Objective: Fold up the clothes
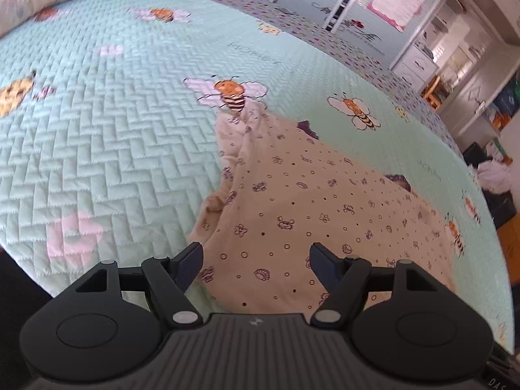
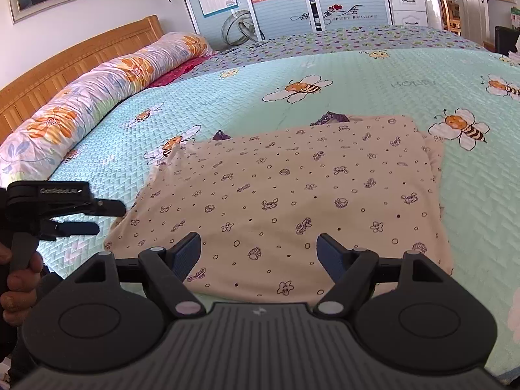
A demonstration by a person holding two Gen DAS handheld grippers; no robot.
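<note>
Both tongs stand wide open and hold nothing. My left gripper point(image 1: 255, 261) hangs over the left end of the cloth point(image 2: 286, 195), near its rumpled left edge, and I also see it from the side in the right view, just off that edge above the bed point(image 2: 406, 74). My right gripper point(image 2: 258, 255) hangs over the near edge of the cloth, close to the middle.

I see the cloth lying flat on the green bee blanket, near the bed's front edge. It is cream with little sea animals on it. Its long side runs left to right in front of me, so it lies straight ahead of both tongs.

I think the left one is nearer the messy edge, so I would grab there first and fold across toward the right
</note>
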